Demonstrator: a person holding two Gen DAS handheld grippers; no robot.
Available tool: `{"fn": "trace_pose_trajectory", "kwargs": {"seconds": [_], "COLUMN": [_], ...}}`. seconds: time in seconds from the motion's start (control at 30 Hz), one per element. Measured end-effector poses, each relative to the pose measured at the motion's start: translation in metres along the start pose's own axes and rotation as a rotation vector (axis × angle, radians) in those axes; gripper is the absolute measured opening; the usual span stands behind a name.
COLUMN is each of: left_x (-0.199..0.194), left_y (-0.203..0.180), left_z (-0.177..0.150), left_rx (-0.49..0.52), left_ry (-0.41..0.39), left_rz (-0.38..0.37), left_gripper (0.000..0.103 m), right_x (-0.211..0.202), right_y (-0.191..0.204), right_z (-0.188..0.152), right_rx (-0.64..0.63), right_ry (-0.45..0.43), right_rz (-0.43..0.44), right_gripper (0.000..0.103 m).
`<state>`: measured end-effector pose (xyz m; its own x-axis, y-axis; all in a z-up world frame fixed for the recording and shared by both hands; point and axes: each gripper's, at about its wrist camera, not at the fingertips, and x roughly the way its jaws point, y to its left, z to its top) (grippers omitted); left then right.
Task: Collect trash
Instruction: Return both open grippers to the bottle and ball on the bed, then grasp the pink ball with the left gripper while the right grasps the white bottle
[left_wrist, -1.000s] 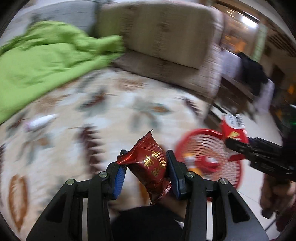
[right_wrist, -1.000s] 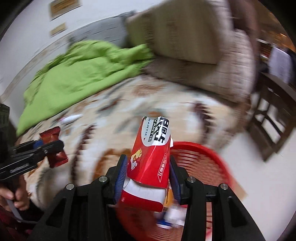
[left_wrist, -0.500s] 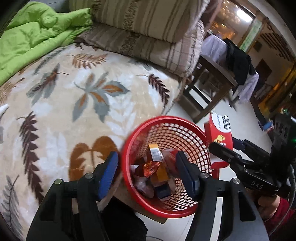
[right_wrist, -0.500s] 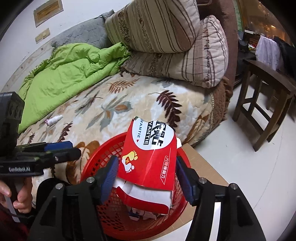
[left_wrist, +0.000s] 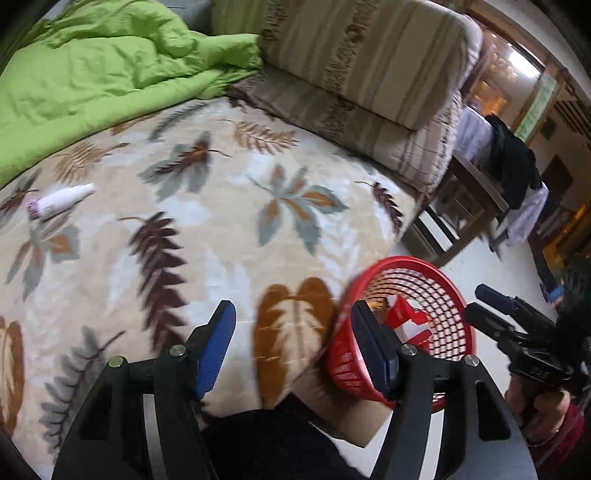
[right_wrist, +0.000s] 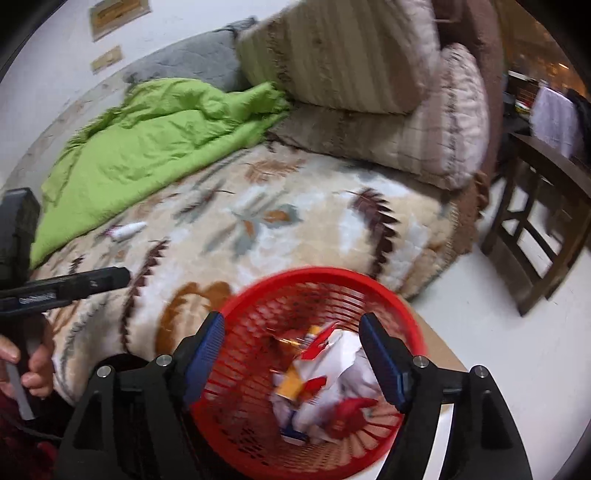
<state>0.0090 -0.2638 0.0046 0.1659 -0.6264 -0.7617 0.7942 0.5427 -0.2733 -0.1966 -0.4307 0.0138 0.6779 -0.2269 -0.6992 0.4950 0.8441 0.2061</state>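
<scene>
A red mesh basket (right_wrist: 388, 286) (left_wrist: 448, 291) stands on the floor by the bed's corner, holding crumpled red, white and orange wrappers (right_wrist: 325, 373) (left_wrist: 408, 321). My right gripper (right_wrist: 291, 354) hangs over the basket with its jaws opening and nothing between them. My left gripper (left_wrist: 291, 332) stands open over the leaf-patterned blanket (left_wrist: 229, 206), just left of the basket, with nothing in it. A small white tube (left_wrist: 59, 201) (right_wrist: 127, 230) lies on the blanket near the green quilt. The right gripper (left_wrist: 495, 314) shows at the right edge of the left wrist view.
A green quilt (left_wrist: 92, 74) and striped pillows (left_wrist: 369, 66) fill the far side of the bed. A dark wooden chair (right_wrist: 543, 229) stands on the pale floor to the right. Brown cardboard (right_wrist: 443, 350) lies under the basket. A hand (right_wrist: 33, 365) holds the left gripper's handle.
Both grippers opened. The dark red snack packet left my left gripper and the red-and-white packet dropped from my right gripper into the basket. The left gripper swung from above the basket to the blanket.
</scene>
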Motion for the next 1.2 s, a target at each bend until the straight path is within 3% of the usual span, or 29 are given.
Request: {"fn": "trace_pose_trajectory", "kwargs": {"seconds": [0.13, 0.33, 0.47, 0.6, 0.67, 0.9, 1.07, 1.2], "left_x": [-0.014, -0.040, -0.059, -0.081, -0.087, -0.093, -0.090, -0.085], "left_y": [0.030, 0.097, 0.155, 0.209, 0.227, 0.269, 0.290, 0.298], "left_z": [-0.004, -0.016, -0.021, -0.027, -0.031, -0.040, -0.032, -0.016], "left_rx": [-0.028, -0.101, -0.212, -0.316, -0.333, -0.360, -0.364, -0.353], "left_ry": [-0.024, -0.077, -0.091, -0.120, -0.122, -0.096, -0.085, -0.086], "left_rz": [0.074, 0.249, 0.315, 0.366, 0.386, 0.413, 0.402, 0.388], "left_gripper": [0.064, 0.064, 0.064, 0.064, 0.064, 0.064, 0.064, 0.063], "right_x": [0.016, 0.053, 0.087, 0.134, 0.164, 0.285, 0.334, 0.354], "right_y": [0.035, 0.109, 0.172, 0.234, 0.261, 0.342, 0.366, 0.378], "right_z": [0.013, 0.043, 0.065, 0.088, 0.101, 0.131, 0.141, 0.130], "right_rx": [-0.065, -0.222, -0.391, -0.547, -0.601, -0.786, -0.839, -0.926], "right_ry": [0.013, 0.040, 0.054, 0.089, 0.116, 0.247, 0.312, 0.385], "right_rz": [0.094, 0.254, 0.333, 0.387, 0.402, 0.374, 0.383, 0.383], "right_gripper": [0.079, 0.079, 0.079, 0.070, 0.065, 0.063, 0.063, 0.063]}}
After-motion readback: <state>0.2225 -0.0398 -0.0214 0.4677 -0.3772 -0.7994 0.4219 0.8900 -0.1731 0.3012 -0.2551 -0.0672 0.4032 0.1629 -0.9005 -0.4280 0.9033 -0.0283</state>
